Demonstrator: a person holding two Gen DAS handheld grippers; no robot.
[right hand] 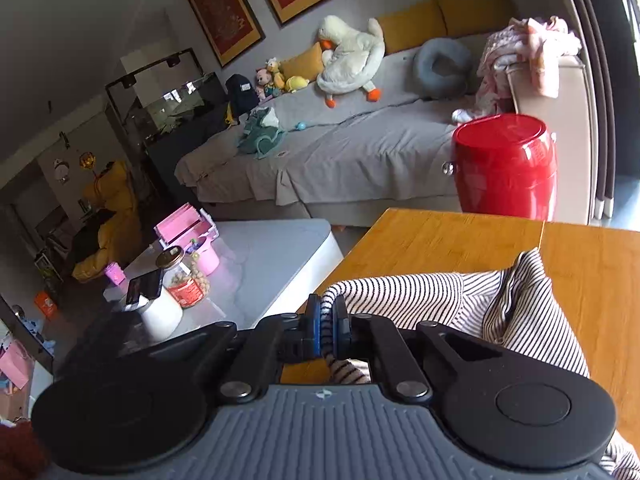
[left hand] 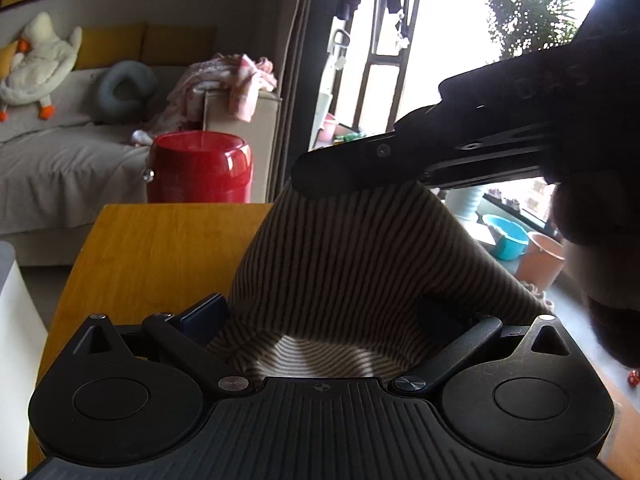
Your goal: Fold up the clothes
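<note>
A cream garment with thin dark stripes [left hand: 352, 256] hangs as a raised sheet over the wooden table [left hand: 160, 248]. In the left wrist view my right gripper [left hand: 316, 184] comes in from the upper right and pinches the garment's top edge. In its own view the right gripper [right hand: 326, 320] is shut on a rolled hem of the striped garment [right hand: 520, 300], which trails to the right across the table [right hand: 440, 240]. My left gripper [left hand: 320, 316] stands wide open. The cloth sags between its blue-padded fingers [left hand: 204, 314] and hides the right one.
A red drum-shaped stool [right hand: 504, 168] stands past the table's far edge, before a grey sofa [right hand: 340, 152] with plush toys and a heap of pink clothes [right hand: 532, 48]. A white low table [right hand: 272, 256] with a jar and pink boxes lies left. Buckets [left hand: 508, 236] sit by the window.
</note>
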